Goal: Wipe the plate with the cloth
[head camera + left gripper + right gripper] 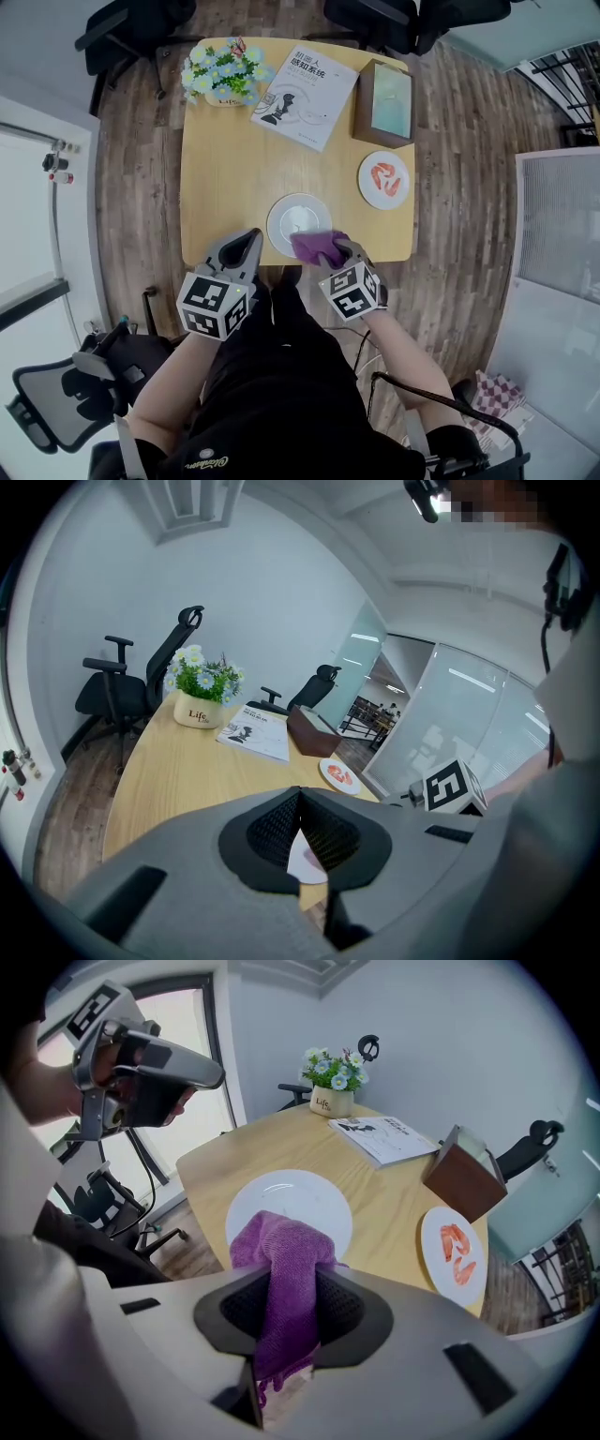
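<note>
The cloth (pixel 281 1279), purple and bunched, is clamped between the jaws of the right gripper (pixel 286 1302), its loose end hanging down behind the pads. In the head view the cloth (pixel 319 247) lies over the near right rim of the white plate (pixel 292 214); whether it presses on the plate cannot be told. The left gripper (pixel 246 246) sits just left of the plate at the near edge of the bench (pixel 234 169), and its own view shows the left gripper (pixel 302 832) closed at the tips with nothing held. The plate (pixel 291 1206) stands near the bench's front edge. Farther right is a second plate (pixel 384 179) bearing red food. Beyond it stand a brown box (pixel 383 103), an open book (pixel 305 97) and, at the far left corner, a flower pot (pixel 223 73).
</note>
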Motion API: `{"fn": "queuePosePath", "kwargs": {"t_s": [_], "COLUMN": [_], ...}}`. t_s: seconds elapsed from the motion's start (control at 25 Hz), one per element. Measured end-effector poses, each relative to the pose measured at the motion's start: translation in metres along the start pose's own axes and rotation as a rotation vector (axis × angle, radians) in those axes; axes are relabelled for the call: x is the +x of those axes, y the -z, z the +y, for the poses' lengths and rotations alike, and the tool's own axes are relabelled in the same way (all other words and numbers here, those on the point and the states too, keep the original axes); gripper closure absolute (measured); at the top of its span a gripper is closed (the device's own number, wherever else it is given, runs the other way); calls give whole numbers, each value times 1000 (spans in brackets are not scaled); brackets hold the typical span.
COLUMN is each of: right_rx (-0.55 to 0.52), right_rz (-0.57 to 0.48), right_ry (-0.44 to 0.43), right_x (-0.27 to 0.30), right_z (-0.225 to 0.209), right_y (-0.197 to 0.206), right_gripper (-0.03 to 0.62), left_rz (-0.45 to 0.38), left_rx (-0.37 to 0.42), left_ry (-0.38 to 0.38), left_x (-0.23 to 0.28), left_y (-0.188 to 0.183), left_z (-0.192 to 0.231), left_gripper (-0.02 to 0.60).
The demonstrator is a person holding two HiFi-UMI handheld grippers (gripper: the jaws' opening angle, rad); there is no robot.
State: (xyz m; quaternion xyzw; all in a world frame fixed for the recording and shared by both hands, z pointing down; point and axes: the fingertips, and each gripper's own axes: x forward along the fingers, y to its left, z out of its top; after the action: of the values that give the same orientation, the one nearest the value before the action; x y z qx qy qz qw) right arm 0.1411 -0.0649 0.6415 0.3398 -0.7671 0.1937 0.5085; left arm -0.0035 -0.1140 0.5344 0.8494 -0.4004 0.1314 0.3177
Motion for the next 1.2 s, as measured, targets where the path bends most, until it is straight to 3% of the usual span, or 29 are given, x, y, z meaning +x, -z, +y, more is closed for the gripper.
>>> {"fn": "queuePosePath", "kwargs": {"t_s": [0.52, 1.2], "right_rx": [34, -32], "right_rz": [-9, 33], "right_ry": [151, 92], "right_x": [15, -12], "right_z": [-95, -33], "right_y": [-39, 16], "right_gripper": [497, 496], "left_rz": [5, 20], "left_rx": [-12, 13], "left_ry": [-25, 32], "left_x": [-7, 7], "left_y": [7, 7], "left_z": [6, -15], "left_gripper": [588, 588]}}
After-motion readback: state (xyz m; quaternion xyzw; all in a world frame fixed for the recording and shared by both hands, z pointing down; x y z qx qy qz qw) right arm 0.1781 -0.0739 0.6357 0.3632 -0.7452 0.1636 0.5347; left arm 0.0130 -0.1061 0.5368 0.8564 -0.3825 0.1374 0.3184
